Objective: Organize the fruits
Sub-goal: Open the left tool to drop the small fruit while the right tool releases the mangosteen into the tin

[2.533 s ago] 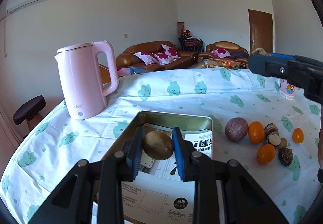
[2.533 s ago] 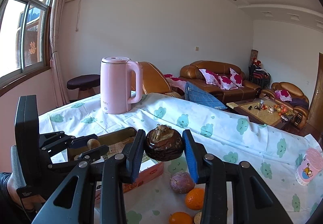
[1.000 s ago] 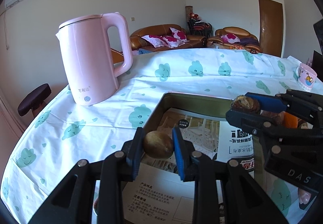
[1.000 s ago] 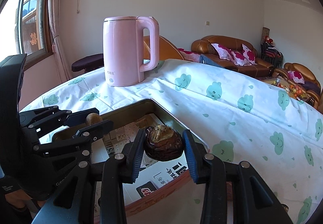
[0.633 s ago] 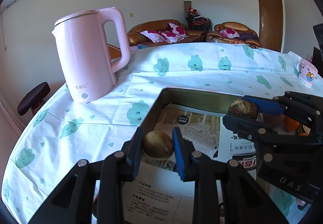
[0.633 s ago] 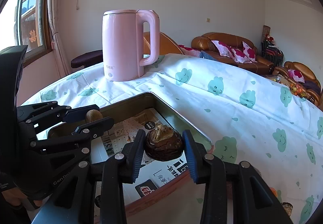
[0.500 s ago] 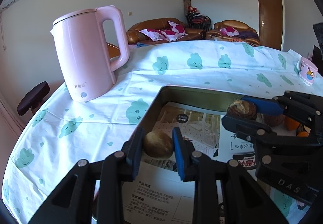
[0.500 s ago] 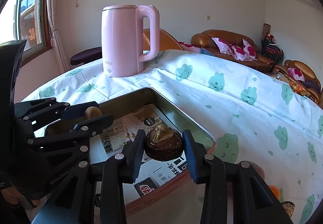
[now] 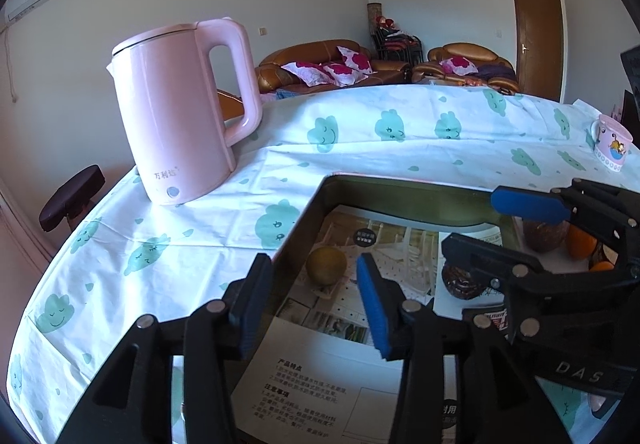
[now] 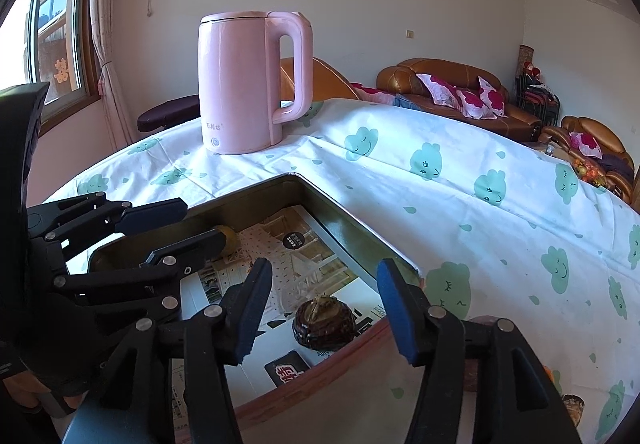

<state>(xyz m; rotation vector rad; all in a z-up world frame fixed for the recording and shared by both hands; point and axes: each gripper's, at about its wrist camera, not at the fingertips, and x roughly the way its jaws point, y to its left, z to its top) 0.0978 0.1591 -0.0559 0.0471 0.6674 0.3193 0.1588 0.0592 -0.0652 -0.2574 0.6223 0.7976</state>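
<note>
both grippers have just been opening over the metal tin, so the left gripper hangs spread with the yellowish round fruit loose on the tin's paper lining, and the right gripper is spread above the dark brown fruit lying there too.

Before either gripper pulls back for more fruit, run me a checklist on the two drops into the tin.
1. left gripper free of the yellowish fruit: ok; its jaws have just been opening and the pads stand apart from it.
2. right gripper free of the dark brown fruit: ok; its jaws have just been opening too, with gaps on both sides.
3. Both fruits inside the tin, resting on the printed paper: ok.
4. Fruits settled, not rolling: cannot tell.
5. The two grippers clear of each other: ok.
</note>
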